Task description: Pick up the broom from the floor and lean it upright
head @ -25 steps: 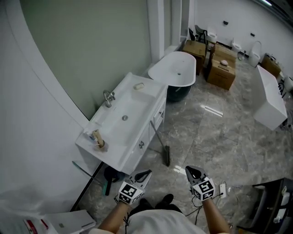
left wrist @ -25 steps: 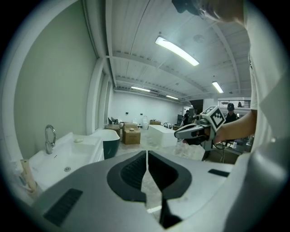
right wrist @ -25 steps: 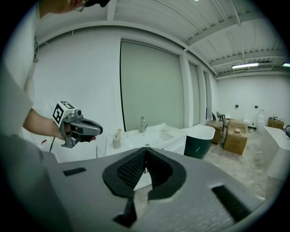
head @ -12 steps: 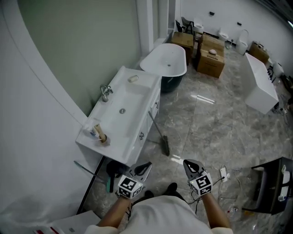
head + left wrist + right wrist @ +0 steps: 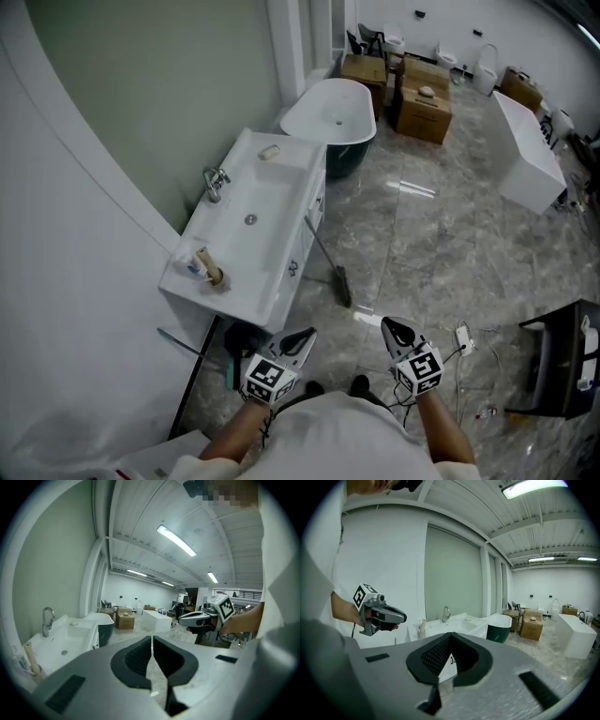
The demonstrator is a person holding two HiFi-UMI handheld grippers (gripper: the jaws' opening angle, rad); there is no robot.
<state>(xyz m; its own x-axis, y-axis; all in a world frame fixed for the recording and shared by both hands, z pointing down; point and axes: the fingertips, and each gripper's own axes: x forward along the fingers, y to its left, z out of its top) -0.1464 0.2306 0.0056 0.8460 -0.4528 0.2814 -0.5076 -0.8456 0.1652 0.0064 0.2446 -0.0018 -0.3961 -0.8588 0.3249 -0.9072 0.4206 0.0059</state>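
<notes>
Leaning broom (image 5: 342, 285) on vanity (image 5: 277, 202), marble floor (image 5: 427, 253); left gripper (image 5: 303, 337), right gripper (image 5: 390, 327): fingers (image 5: 136, 660) closed, empty.

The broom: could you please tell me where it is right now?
In the head view the broom sits near centre, handle by the white sink cabinet front, head on the marble floor just ahead of the right gripper.
</notes>
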